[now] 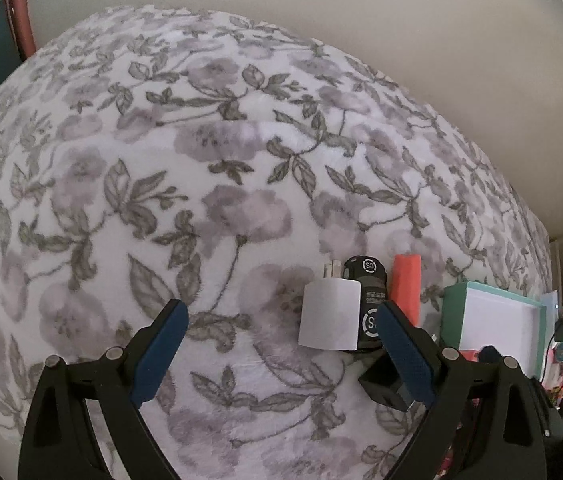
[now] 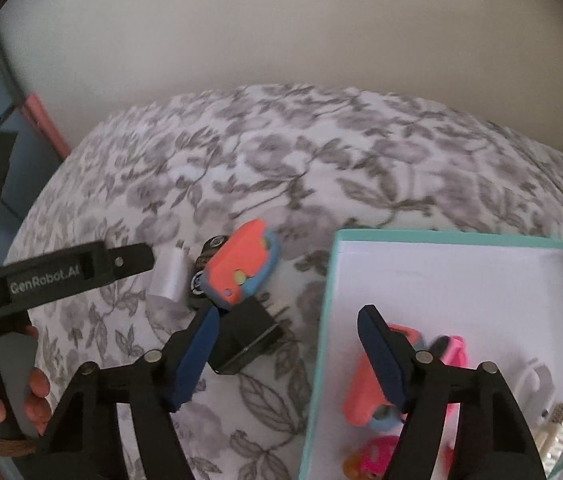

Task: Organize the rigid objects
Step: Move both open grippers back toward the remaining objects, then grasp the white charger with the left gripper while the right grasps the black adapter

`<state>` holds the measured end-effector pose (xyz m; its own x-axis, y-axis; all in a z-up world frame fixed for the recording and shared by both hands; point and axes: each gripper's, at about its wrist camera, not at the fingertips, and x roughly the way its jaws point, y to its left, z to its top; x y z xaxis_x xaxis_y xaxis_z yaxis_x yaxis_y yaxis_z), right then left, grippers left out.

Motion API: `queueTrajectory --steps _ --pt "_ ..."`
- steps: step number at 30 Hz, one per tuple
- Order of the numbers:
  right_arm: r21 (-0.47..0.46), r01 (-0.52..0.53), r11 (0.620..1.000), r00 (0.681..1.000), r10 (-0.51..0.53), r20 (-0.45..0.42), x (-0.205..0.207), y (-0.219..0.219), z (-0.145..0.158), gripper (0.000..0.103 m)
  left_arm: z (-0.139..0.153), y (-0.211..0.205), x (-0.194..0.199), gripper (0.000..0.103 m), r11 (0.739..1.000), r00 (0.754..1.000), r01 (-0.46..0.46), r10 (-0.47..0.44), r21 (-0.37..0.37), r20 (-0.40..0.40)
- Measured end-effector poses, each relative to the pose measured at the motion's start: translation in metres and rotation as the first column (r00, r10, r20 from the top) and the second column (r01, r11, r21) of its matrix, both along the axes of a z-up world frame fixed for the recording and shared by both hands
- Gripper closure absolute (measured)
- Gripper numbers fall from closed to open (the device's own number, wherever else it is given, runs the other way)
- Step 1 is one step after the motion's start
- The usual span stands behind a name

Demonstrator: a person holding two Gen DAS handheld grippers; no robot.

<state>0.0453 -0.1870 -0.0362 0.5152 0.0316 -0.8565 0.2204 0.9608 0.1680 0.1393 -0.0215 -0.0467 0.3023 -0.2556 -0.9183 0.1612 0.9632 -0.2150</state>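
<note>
Right gripper (image 2: 287, 330) (jaws parted) seemingly straddles the teal box (image 2: 441, 235) rim.

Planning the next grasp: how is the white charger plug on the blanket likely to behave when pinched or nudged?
The white charger plug looks like a stiff, boxy plastic block, so it should not flex or roll. Its smooth glossy sides may slip between the fingers. On the soft floral blanket it would probably tip or sink rather than slide cleanly when pushed.
</note>
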Motion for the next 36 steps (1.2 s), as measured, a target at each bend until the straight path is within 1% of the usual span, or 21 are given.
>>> queueTrajectory --steps 5,7,11,15,16,18,19,21,22,24,25,27,29,36 --pt "-0.011 -0.062 0.998 0.998 0.062 -0.014 0.009 0.013 -0.005 0.029 -0.007 -0.005 0.001 0.008 1.000 1.000 0.013 -0.013 -0.013 -0.018" --pt "-0.016 -0.082 0.997 0.996 0.081 -0.023 0.013 0.017 -0.008 0.031 -0.009 -0.008 0.001 0.008 1.000 1.000 0.019 -0.020 -0.011 -0.025" --pt "-0.018 -0.109 0.994 0.993 0.108 -0.049 0.017 0.023 -0.015 0.031 -0.014 -0.015 0.000 0.008 0.999 0.999 0.045 -0.045 0.003 -0.026" --pt "-0.011 -0.126 0.992 0.990 0.125 -0.059 0.021 0.026 -0.021 0.031 -0.018 -0.016 0.000 0.013 0.998 0.998 0.056 -0.056 0.005 -0.033" --pt "-0.007 -0.128 0.992 0.990 0.127 -0.058 0.021 0.026 -0.022 0.032 -0.019 -0.017 0.000 0.015 0.998 0.998 0.059 -0.059 0.007 -0.034" --pt "0.006 -0.132 0.991 0.990 0.132 -0.056 0.022 0.027 -0.024 0.035 -0.021 -0.017 0.000 0.026 0.998 0.997 0.067 -0.066 0.015 -0.038" --pt "0.010 -0.135 0.991 0.989 0.136 -0.057 0.022 0.028 -0.025 0.038 -0.022 -0.017 0.000 0.028 0.997 0.997 0.069 -0.068 0.017 -0.041" --pt "-0.002 -0.146 0.989 0.987 0.145 -0.072 0.021 0.031 -0.028 0.041 -0.024 -0.017 0.001 0.040 0.997 0.996 0.072 -0.071 0.008 -0.051" --pt "-0.003 -0.152 0.988 0.985 0.151 -0.078 0.020 0.032 -0.029 0.042 -0.025 -0.016 0.001 0.043 0.997 0.996 0.073 -0.073 -0.003 -0.055" --pt "-0.012 -0.158 0.987 0.984 0.157 -0.090 0.018 0.033 -0.034 0.043 -0.024 -0.016 0.001 0.056 0.997 0.995 0.078 -0.079 -0.011 -0.055" --pt "-0.014 -0.158 0.987 0.984 0.156 -0.091 0.017 0.034 -0.036 0.043 -0.024 -0.017 0.000 0.059 0.996 0.995 0.084 -0.085 -0.009 -0.053" --pt "-0.010 -0.155 0.988 0.984 0.153 -0.090 0.015 0.033 -0.036 0.043 -0.023 -0.017 -0.001 0.069 0.995 0.994 0.095 -0.095 -0.013 -0.053" --pt "-0.008 -0.153 0.988 0.984 0.152 -0.090 0.014 0.033 -0.036 0.043 -0.023 -0.018 -0.003 0.073 0.995 0.993 0.103 -0.104 -0.013 -0.052" --pt "-0.011 -0.132 0.991 0.988 0.131 -0.078 0.006 0.034 -0.036 0.043 -0.019 -0.020 -0.003 0.075 0.996 0.995 0.091 -0.090 0.011 -0.034"
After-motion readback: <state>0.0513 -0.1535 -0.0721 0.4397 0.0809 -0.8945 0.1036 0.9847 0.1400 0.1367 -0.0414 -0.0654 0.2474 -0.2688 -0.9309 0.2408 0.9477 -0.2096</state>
